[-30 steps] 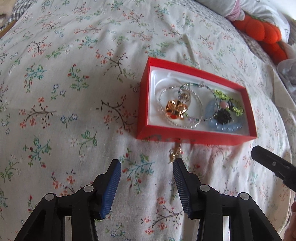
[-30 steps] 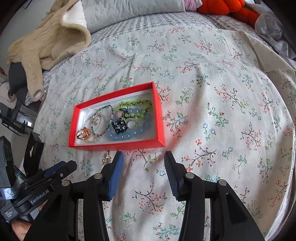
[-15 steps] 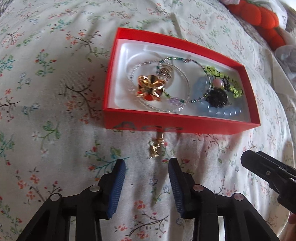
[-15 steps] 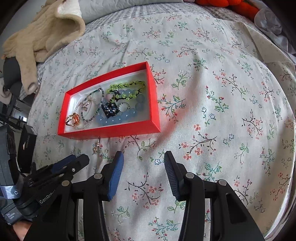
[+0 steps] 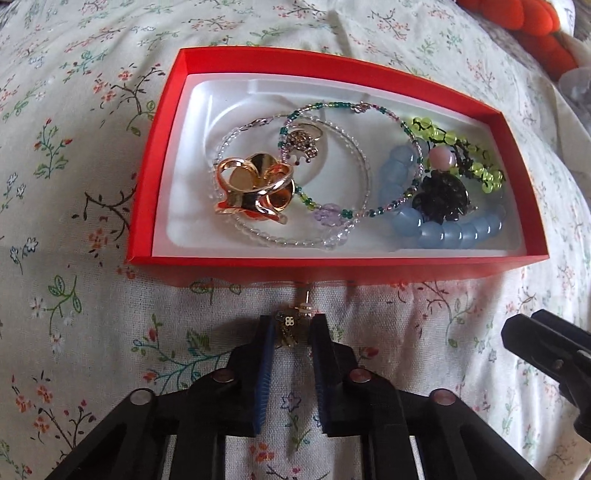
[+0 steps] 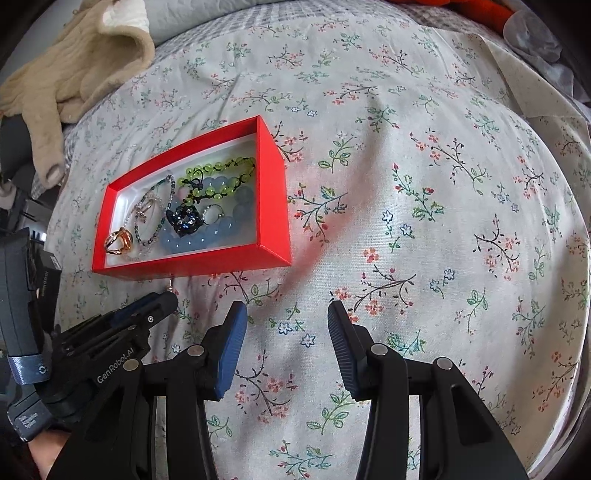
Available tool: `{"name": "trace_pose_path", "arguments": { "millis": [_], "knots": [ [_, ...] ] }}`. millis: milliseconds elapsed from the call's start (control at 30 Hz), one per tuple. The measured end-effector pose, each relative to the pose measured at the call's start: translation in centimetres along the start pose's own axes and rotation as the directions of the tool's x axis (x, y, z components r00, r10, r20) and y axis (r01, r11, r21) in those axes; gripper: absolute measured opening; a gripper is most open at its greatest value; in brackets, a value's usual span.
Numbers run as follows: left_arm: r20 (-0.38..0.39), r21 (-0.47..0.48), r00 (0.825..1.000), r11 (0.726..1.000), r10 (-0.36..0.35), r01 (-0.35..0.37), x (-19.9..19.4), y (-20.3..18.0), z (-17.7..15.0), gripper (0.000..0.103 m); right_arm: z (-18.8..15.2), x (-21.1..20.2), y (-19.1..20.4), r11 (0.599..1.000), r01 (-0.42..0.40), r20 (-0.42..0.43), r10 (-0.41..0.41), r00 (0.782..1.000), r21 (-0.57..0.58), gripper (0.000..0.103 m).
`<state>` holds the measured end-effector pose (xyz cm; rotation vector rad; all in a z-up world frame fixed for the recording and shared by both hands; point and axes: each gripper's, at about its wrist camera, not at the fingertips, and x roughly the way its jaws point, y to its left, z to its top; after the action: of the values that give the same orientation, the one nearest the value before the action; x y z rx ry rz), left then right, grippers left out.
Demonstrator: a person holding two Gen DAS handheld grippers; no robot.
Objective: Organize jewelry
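Observation:
A red jewelry box [image 5: 332, 264] lies on the floral bedspread and holds a gold ring [image 5: 255, 188], bead bracelets and a black charm [image 5: 441, 197]. A small gold earring [image 5: 290, 326] lies on the cloth just in front of the box. My left gripper [image 5: 291, 330] has its fingers close on either side of the earring, pressed down on the cloth. The box [image 6: 273, 206] also shows in the right wrist view, with the left gripper [image 6: 155, 304] below it. My right gripper [image 6: 286, 321] is open and empty over bare bedspread.
A beige knit garment [image 6: 74, 70] lies at the far left of the bed. An orange plush toy [image 5: 532, 33] sits at the far right. The right gripper's finger [image 5: 546, 343] shows at the right edge of the left wrist view.
My left gripper moved forward to the earring and its fingers narrowed around it. The right gripper drifted slightly and stayed open.

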<state>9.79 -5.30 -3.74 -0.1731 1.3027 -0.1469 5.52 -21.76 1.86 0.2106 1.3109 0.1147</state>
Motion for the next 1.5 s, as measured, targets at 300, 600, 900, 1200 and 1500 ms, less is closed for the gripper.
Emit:
{"name": "trace_pose_path", "arguments": {
  "millis": [300,600,900,1200,1500],
  "knots": [
    [-0.001,0.036,1.000,0.999,0.015,-0.015,-0.6,-0.6,0.1,0.002,0.1,0.1,0.4,1.000,-0.004,-0.002,0.004,1.000,-0.009,0.048],
    [0.023,0.001,1.000,1.000,0.005,-0.005,-1.9,1.9,0.0,0.002,0.0,0.8,2.7,0.999,-0.027,-0.015,0.026,1.000,-0.028,0.048],
    [0.040,-0.032,0.999,0.999,-0.003,0.005,-3.7,5.5,-0.8,0.002,-0.1,2.5,6.5,0.995,-0.087,-0.035,0.085,0.996,-0.046,0.048],
    [0.043,-0.057,0.999,0.998,-0.014,0.016,-4.9,8.3,-1.8,0.002,0.1,4.8,9.7,0.994,-0.083,-0.058,0.079,0.995,-0.076,0.032],
    [0.036,-0.065,0.999,0.998,-0.021,0.024,-5.0,9.1,-1.9,0.002,0.6,6.8,10.6,0.997,-0.071,-0.055,0.068,0.996,-0.041,0.017]
  ]
}}
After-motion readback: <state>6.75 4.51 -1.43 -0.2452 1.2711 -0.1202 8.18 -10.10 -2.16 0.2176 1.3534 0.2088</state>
